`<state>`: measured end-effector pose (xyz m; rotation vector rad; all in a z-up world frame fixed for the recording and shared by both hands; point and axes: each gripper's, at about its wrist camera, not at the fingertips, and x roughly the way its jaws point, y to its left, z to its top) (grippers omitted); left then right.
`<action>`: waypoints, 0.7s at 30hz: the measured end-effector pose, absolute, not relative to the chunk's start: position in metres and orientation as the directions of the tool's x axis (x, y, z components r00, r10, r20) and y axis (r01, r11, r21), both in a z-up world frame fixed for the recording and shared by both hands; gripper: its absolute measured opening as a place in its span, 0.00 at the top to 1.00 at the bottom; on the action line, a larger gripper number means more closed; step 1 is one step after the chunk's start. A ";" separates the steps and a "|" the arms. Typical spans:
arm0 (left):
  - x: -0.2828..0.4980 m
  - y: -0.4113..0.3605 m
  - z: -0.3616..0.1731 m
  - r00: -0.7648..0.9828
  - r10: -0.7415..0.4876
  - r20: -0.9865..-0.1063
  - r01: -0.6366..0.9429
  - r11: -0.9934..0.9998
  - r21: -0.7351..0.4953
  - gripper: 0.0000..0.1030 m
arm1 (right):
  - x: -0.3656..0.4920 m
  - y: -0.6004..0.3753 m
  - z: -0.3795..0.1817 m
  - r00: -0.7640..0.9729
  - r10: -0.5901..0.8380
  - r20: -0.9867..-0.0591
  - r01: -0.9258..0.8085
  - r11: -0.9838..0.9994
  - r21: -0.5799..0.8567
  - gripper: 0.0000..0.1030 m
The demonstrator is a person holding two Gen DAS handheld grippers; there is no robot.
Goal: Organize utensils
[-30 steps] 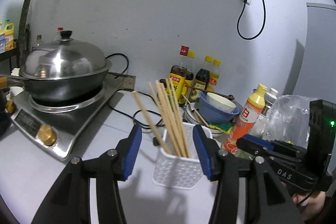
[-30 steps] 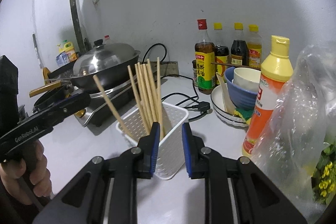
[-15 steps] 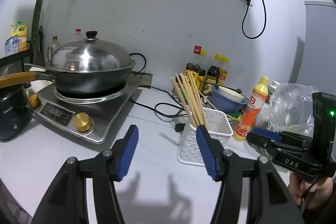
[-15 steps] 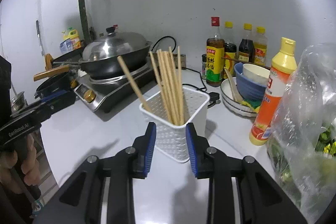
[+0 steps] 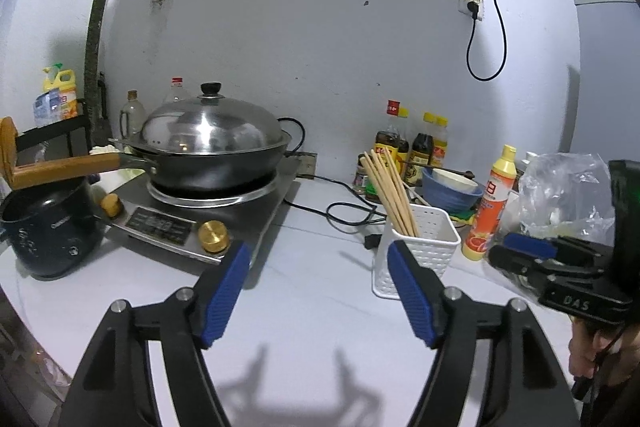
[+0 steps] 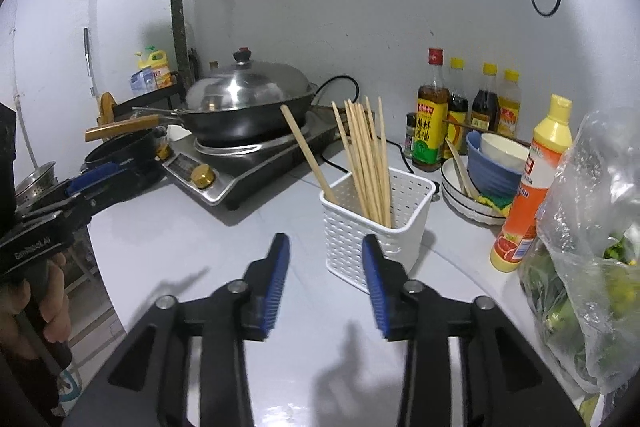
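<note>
A white perforated utensil holder (image 5: 416,251) (image 6: 376,223) stands on the white counter and holds several wooden chopsticks (image 5: 390,193) (image 6: 366,159), one of them leaning out to the left. My left gripper (image 5: 318,287) is open and empty, low over the counter to the left of the holder. My right gripper (image 6: 326,275) is open and empty, just in front of the holder and apart from it. The right gripper also shows at the right edge of the left wrist view (image 5: 532,247), and the left gripper at the left of the right wrist view (image 6: 96,175).
A lidded wok (image 5: 212,147) sits on an induction cooker (image 5: 188,219) at the left, with a dark pot (image 5: 48,227) beside it. Sauce bottles (image 6: 432,119), stacked bowls on a plate (image 6: 492,171), an orange squeeze bottle (image 6: 532,183), a bag of greens (image 6: 592,247) and a cord (image 5: 348,211) crowd the right.
Both grippers have pulled back from the holder, which now looks smaller and farther. The right gripper's jaws have opened wider. The chopsticks stay in the holder.
</note>
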<state>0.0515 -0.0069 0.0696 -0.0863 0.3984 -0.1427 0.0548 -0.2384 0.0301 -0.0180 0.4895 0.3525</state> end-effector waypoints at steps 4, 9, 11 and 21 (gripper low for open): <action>0.044 -0.005 0.076 0.911 -0.164 -0.379 0.137 0.986 -0.099 0.31 | 0.041 -0.236 0.040 0.835 0.326 -0.443 -0.338 0.940 0.053 0.61; 0.032 -0.007 0.081 0.920 -0.158 -0.358 0.141 0.987 -0.073 0.30 | 0.023 -0.237 0.053 0.852 0.331 -0.406 -0.345 0.938 0.040 0.56; 0.028 -0.009 0.083 0.923 -0.161 -0.348 0.147 0.987 -0.065 0.28 | 0.015 -0.239 0.058 0.858 0.333 -0.391 -0.348 0.937 0.036 0.54; 0.015 -0.022 0.089 0.932 -0.187 -0.311 0.180 0.982 -0.050 0.21 | -0.010 -0.252 0.069 0.877 0.337 -0.342 -0.347 0.937 0.033 0.49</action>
